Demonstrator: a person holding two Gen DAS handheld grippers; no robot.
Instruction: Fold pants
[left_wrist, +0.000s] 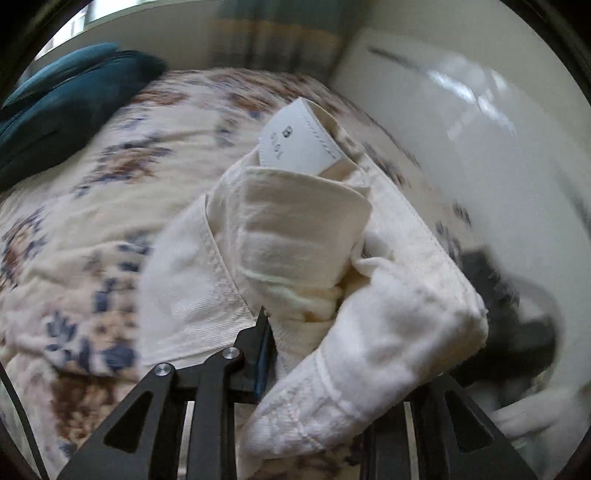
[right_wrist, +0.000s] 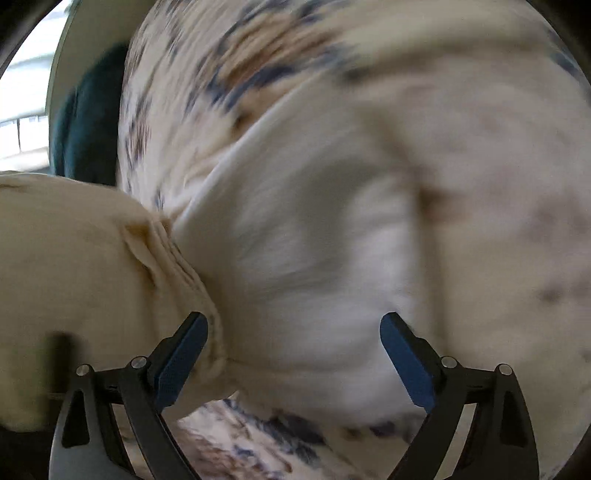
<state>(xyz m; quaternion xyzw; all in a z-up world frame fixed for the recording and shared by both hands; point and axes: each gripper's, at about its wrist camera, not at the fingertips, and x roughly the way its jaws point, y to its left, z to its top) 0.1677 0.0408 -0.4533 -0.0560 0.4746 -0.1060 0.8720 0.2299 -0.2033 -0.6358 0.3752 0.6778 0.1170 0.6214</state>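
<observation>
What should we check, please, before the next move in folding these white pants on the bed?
1. Left gripper clamped on the white pants: ok.
2. Right gripper open, gripping nothing: ok.
3. Pants fabric between the right gripper's fingers: ok, though blurred.
4. Brand patch at the waistband visible: ok.
5. Pants lying flat on the floral bedspread: not ok, bunched and lifted.
6. Legs aligned: cannot tell.

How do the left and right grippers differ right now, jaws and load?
The left gripper is clamped on the white pants, bunched cloth draped over its jaws; the right gripper stands wide open, gripping nothing. The left's blue pad is mostly buried in fabric; both right pads show fully. Both hang over the floral bedspread.
</observation>
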